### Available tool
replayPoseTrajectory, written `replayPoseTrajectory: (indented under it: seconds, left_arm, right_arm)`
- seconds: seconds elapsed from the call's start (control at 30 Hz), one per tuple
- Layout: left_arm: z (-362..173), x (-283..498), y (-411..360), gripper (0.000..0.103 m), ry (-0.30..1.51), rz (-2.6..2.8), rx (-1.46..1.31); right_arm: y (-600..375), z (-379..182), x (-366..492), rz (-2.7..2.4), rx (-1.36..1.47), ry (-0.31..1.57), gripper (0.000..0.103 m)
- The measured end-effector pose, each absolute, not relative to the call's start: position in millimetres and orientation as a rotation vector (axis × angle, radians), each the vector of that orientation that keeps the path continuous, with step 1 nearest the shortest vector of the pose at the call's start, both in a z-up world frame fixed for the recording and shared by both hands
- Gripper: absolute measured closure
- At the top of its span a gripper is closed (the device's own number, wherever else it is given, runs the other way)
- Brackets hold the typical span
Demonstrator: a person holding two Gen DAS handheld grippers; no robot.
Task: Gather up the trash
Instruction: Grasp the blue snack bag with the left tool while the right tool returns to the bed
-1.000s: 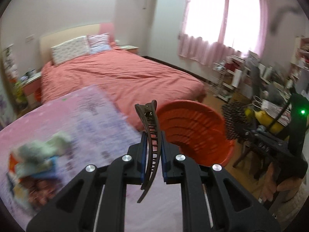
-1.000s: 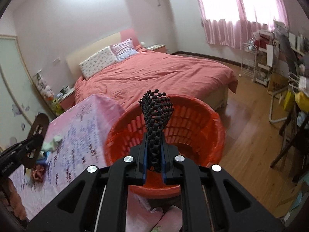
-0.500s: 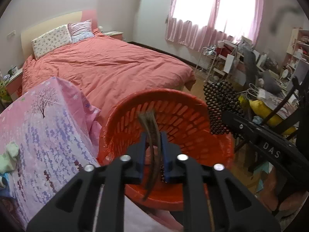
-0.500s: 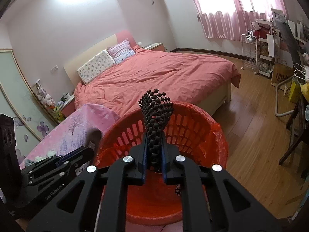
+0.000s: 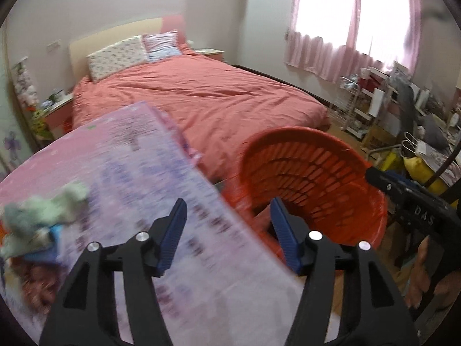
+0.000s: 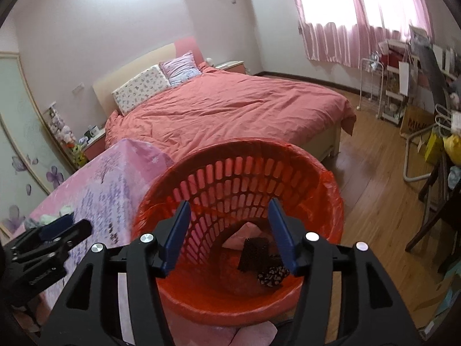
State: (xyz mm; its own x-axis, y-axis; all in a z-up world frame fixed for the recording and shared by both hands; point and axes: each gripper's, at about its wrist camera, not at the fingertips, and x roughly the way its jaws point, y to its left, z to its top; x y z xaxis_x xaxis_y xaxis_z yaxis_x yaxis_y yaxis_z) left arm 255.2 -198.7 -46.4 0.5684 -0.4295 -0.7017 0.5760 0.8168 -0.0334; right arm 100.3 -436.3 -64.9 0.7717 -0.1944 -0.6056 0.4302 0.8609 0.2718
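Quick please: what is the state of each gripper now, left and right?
Left gripper: jaws opening, nothing between them.
Right gripper: jaws opening, empty, above the red basket.

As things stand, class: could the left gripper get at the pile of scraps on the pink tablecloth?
Probably yes. The left gripper is empty, jaws opening, and only bare pink tablecloth lies between it and the pile of scraps.

Cloth pile (image 5: 37, 219) lies on pink-covered table (image 5: 138, 173).
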Motion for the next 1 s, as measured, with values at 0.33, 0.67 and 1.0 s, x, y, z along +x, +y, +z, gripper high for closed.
replayPoseTrajectory:
  seconds: [0.33,0.67,1.0]
  left_arm:
    - [-29.0,227.8,-33.3,0.037,0.727,-0.326,0.165]
    - [-47.9,286.4,102.7,0.024,0.835,0.01,-0.046]
    - [-70.9,310.8,117.0,0.027,0.905,0.031,-0.102]
  right_arm:
    - [-354.7,-63.0,111.3,-0.229,0.308,0.643,0.047]
    - [-271.1,-67.2,131.3,-0.112,0.227,0.68,0.047]
    - [-229.6,-76.2,140.2,-0.064,0.187,0.724,0.047]
